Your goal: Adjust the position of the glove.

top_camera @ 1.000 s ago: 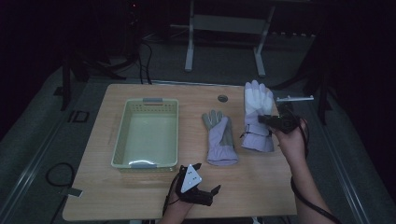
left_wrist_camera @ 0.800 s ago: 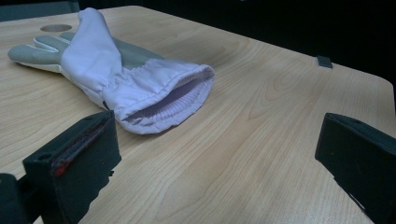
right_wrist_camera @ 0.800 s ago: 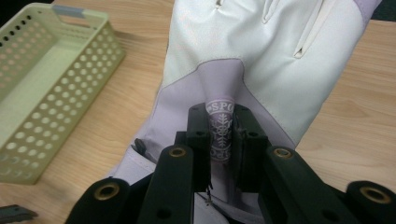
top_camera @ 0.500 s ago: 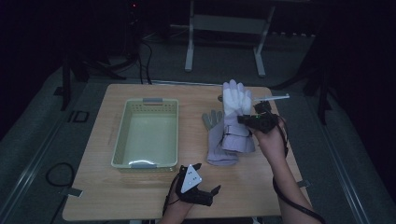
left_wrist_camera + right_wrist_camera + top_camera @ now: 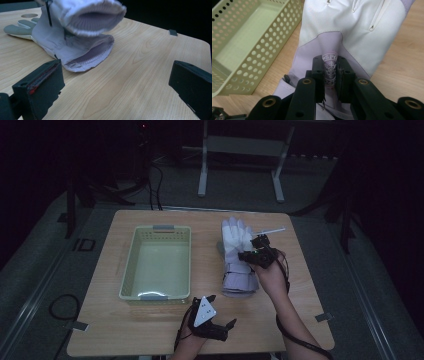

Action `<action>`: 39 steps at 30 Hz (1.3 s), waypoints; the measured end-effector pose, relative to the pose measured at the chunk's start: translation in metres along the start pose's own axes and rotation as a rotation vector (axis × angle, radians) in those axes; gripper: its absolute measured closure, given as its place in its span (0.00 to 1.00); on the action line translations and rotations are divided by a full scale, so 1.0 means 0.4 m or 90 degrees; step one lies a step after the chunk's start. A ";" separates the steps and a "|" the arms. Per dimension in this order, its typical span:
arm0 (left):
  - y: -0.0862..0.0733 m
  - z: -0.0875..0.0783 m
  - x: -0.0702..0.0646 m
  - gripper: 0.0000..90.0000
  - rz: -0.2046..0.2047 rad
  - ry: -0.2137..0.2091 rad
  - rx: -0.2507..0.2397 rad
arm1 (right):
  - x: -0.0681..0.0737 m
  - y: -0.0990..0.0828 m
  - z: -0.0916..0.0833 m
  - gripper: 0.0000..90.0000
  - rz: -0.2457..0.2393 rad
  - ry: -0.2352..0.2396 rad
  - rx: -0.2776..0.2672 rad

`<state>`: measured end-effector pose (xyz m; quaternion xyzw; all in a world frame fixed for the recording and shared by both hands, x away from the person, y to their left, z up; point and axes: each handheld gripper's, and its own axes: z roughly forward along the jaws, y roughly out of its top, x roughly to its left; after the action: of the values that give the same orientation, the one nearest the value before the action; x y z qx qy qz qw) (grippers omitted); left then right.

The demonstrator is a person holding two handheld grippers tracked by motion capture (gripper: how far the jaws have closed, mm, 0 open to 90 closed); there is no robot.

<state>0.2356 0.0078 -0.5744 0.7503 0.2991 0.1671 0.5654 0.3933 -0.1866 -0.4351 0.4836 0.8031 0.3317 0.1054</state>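
Leftward across the table the right gripper (image 5: pixel 254 251) has carried its glove (image 5: pixel 236 240) since the earlier frames, from the three o'clock side of the second glove (image 5: pixel 240 282) to a place directly over it, so that the lower glove is now mostly covered in the high view. In the right gripper view the two black jaws are pressed together on a fold of that carried glove (image 5: pixel 352 27), pinching a lilac tab with a snowflake emblem and printed letters (image 5: pixel 330 71); white leather panels fan out from the pinch toward twelve o'clock. At nine to ten o'clock of the jaws lies the pale green perforated basket (image 5: pixel 244 50), and bare wood shows at three o'clock.

From the left gripper view the held glove's open cuff (image 5: pixel 92 17) hangs above the second glove (image 5: pixel 72 47), which lies flat on the tabletop (image 5: pixel 140 75) with its cuff facing the camera and its grey fingers pointing to ten o'clock. Whether the two gloves touch is hard to say from here; they seem just apart.

At six o'clock on the table in the high view, the left gripper (image 5: pixel 216 320) has stayed where it was, its jaws spread wide with nothing between them. Basket (image 5: pixel 156 262) sits at nine o'clock of the gloves, near them.
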 end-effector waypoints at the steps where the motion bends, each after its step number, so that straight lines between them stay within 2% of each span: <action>1: 0.000 0.000 0.000 0.00 0.000 0.000 0.000 | 0.002 -0.003 0.006 0.88 -0.003 -0.004 0.002; 7: 0.000 0.000 0.000 0.00 0.000 -0.001 0.000 | -0.008 -0.014 0.033 0.88 -0.001 -0.014 0.025; 9: 0.000 0.000 0.000 0.00 -0.002 -0.001 -0.001 | -0.023 -0.018 0.051 0.88 0.012 -0.021 0.037; 17: 0.000 0.000 0.000 0.00 -0.002 -0.002 -0.001 | -0.042 -0.029 0.103 0.88 0.038 -0.022 0.058; 25: 0.000 0.000 0.000 0.00 0.000 -0.003 -0.001 | -0.046 -0.038 0.141 0.87 0.030 -0.030 0.075; 28: 0.000 0.000 0.000 0.00 0.002 -0.003 -0.001 | -0.052 -0.039 0.140 0.86 0.032 -0.024 0.077; 32: 0.000 0.000 0.000 0.00 0.000 -0.003 -0.001 | -0.054 -0.037 0.134 0.73 0.020 -0.015 0.074; 35: 0.000 0.000 0.000 0.00 0.001 -0.003 -0.001 | -0.052 -0.037 0.123 0.69 0.012 -0.010 0.064; 36: 0.000 0.000 -0.001 0.00 0.000 -0.003 -0.001 | -0.052 -0.037 0.117 0.65 0.008 -0.005 0.057; 37: 0.000 0.001 -0.001 0.00 -0.001 -0.002 -0.001 | -0.054 -0.038 0.100 0.55 -0.003 0.004 0.037; 39: 0.000 0.000 0.000 0.00 0.001 -0.001 0.001 | -0.059 -0.041 0.084 0.48 -0.009 0.011 0.022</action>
<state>0.2355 0.0077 -0.5744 0.7509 0.2984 0.1669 0.5650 0.4103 -0.1971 -0.4744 0.4770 0.8129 0.3212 0.0920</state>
